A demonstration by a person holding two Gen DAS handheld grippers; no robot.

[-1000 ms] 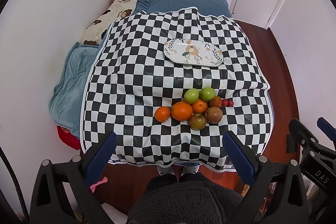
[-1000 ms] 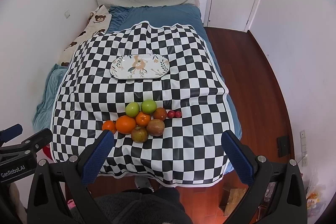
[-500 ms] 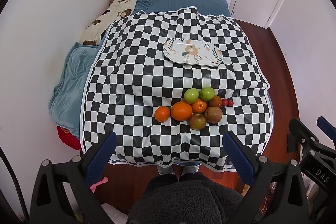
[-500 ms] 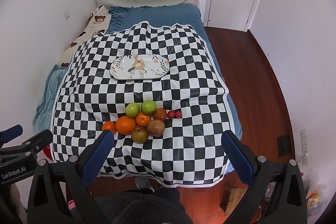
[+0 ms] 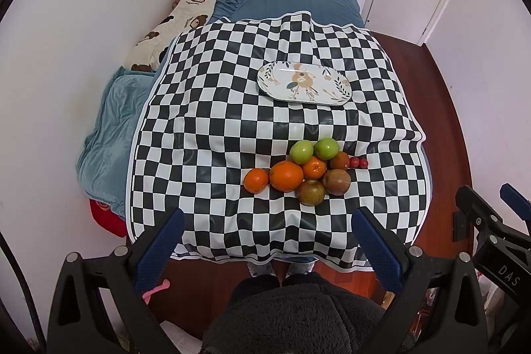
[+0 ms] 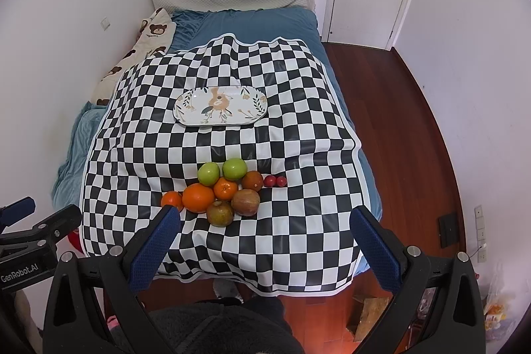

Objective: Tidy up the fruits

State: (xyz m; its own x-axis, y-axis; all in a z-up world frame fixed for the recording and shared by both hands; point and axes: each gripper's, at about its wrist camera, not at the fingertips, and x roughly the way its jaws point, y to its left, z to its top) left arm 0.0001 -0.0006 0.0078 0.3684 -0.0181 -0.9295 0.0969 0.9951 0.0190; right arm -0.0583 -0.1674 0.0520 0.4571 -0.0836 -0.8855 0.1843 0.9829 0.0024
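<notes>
Nothing is sorted yet, by my reading: the oval floral plate (image 5: 303,83) lies bare on the checkered cloth (image 5: 212,121) spread over the bed (image 5: 298,4), and every fruit sits on the cloth in one cluster on the person's side of the plate, well apart from it. If the plate is the destination, which I assume but cannot confirm, the whole job remains.

Going left to right through the cluster, with the plate as landmark, I count ten pieces:
- Three orange citrus: a small mandarin (image 5: 256,180) at the cluster's left end, a large orange (image 5: 286,175) touching it, and another small mandarin (image 5: 314,168) in the middle.
- Two green apples (image 5: 301,151), side by side on the edge nearest the plate.
- Three brownish round fruits: one (image 5: 311,192) on the edge farthest from the plate, a reddish-brown one (image 5: 336,182) just beside it, and a darker orange-brown one (image 5: 339,161) behind that; their kind I cannot tell.
- Two small red fruits (image 5: 359,162), perhaps cherry tomatoes, touching each other at the right end.

The left gripper (image 5: 265,229) is held short of the cloth's near edge, fingers spread wide with nothing between them. The right gripper (image 6: 264,229) is likewise spread and empty, its left finger overlapping the leftmost mandarin only in the view.
</notes>
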